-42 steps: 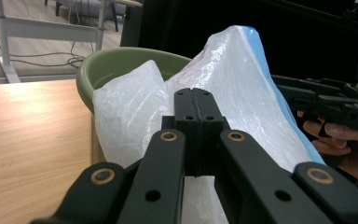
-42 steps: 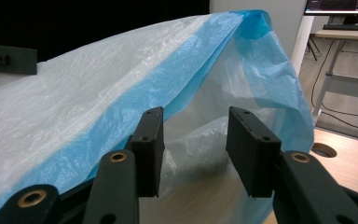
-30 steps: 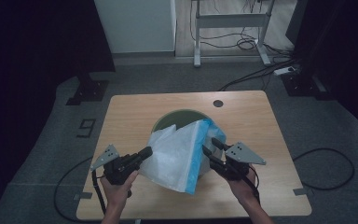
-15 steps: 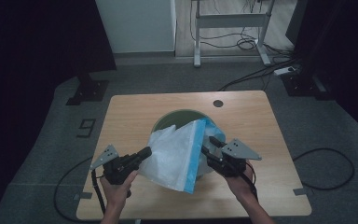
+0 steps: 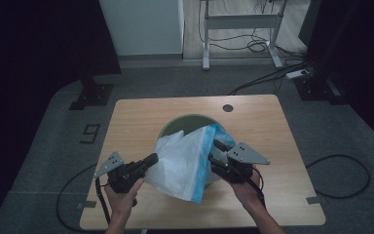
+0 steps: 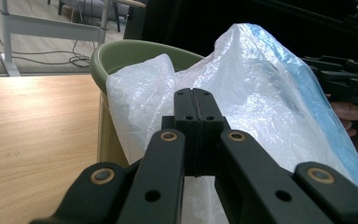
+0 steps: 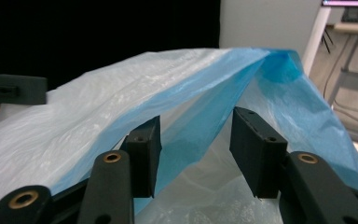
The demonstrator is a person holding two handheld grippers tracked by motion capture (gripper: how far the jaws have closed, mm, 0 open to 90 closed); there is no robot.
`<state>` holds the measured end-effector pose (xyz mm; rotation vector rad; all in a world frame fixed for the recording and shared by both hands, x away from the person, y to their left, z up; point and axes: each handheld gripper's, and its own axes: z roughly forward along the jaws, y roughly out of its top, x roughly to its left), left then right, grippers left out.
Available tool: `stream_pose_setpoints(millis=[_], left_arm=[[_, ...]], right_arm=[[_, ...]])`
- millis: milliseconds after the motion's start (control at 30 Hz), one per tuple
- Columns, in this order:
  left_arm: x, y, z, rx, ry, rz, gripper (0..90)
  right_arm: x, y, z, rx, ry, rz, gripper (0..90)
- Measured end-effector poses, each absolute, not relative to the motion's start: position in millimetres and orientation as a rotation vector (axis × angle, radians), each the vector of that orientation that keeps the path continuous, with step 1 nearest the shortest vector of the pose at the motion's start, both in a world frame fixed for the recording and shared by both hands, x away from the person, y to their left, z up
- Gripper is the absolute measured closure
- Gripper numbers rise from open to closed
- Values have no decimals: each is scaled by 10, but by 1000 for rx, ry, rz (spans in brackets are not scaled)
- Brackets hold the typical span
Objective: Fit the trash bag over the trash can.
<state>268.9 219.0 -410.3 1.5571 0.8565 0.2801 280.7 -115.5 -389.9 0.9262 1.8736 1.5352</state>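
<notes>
A white plastic bag point(image 5: 182, 163) with a blue rim point(image 7: 279, 74) hangs stretched over the near side of a green bin point(image 5: 185, 121) on the wooden table point(image 5: 141, 117). My left gripper point(image 5: 153, 158) is shut on the bag's left edge, its jaws pressed together against the film point(image 6: 196, 100). My right gripper point(image 5: 217, 152) is at the blue rim on the right. Its jaws stand apart point(image 7: 196, 140) and have just been opening, with a fold of the blue rim between them and neither pad pressing it. The bag point(image 6: 261, 93) hides most of the bin point(image 6: 121, 53).
A round cable hole point(image 5: 228, 107) sits near the table's far edge. Bare wood lies left of the bin point(image 6: 32, 130). Desk legs and cables point(image 5: 253, 44) stand on the floor beyond the table.
The right gripper has shifted slightly at the blue rim and its jaws look a little wider. The left gripper and the bag stay where they were.
</notes>
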Motion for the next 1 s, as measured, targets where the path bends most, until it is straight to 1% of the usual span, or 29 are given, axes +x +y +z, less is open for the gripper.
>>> stream_pose_setpoints(millis=[33, 100, 133, 200, 300, 367, 700, 1000], left_arm=[[2689, 2187, -4104, 1555, 856, 279, 897], [2687, 2184, -4103, 1553, 856, 281, 897], [2687, 2182, -4103, 1552, 855, 282, 897], [2693, 2180, -4102, 1550, 857, 284, 897], [2700, 2178, -4094, 1543, 859, 289, 897], [2696, 2176, -4085, 1534, 860, 297, 897], [2723, 2201, -4032, 1486, 888, 330, 898], [2774, 2208, -4004, 1449, 909, 362, 898]], right_arm=[[2824, -1154, -3904, 946, 1875, 1530, 523], [2864, -1153, -3919, 983, 1879, 1523, 576], [2884, -1154, -3927, 995, 1885, 1529, 625], [2921, -1156, -3944, 1019, 1899, 1543, 754], [2950, -1178, -3966, 1051, 1902, 1579, 879], [2947, -1199, -3974, 1051, 1899, 1598, 890], [2778, -1380, -3965, 996, 1889, 1642, 891], [2648, -1631, -4035, 989, 1847, 1588, 891]])
